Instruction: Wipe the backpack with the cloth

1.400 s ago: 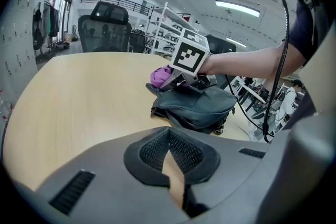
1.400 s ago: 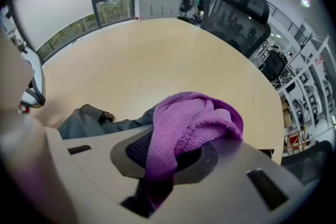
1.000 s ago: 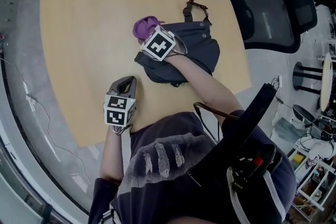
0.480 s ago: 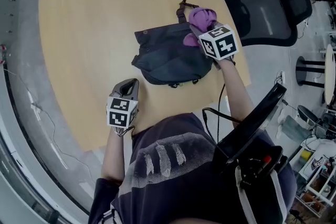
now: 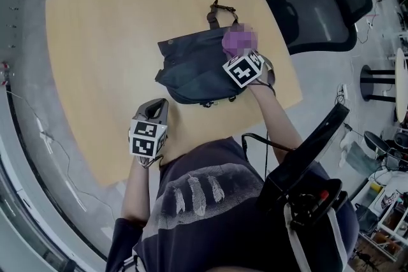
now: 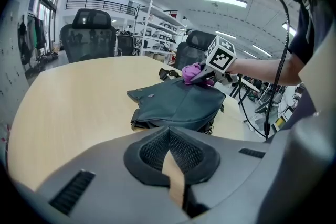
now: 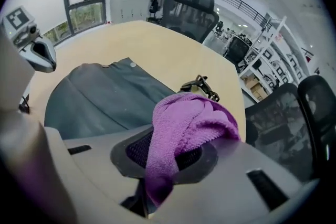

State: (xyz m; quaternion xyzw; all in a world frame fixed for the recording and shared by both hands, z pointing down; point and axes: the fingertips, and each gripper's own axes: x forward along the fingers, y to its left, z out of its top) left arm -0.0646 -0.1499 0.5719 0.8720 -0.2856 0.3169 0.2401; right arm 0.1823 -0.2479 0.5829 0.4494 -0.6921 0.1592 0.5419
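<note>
A: Right gripper, state?
B: Jaws clamped on the purple cloth. One fold runs down between the pads and the bulk bunches out past the tips.

A: Cloth against the backpack?
B: The backpack lies flat, directly under and ahead of the tips. The cloth sits on its far right corner, just near of the black strap buckle. From the left gripper view, cloth and fabric appear to touch. The rest of the dark panel spreads to the left of the tool, uncovered.

A: Left gripper?
B: Jaws together, nothing between them; only a sliver of table shows through the slit. It is low over the near edge of the table, to the near left of the backpack and apart from it, tips pointing toward the bag.

A: Surroundings?
B: Pale wood table top, backpack right of centre. A black mesh office chair stands off the far right corner.
</note>
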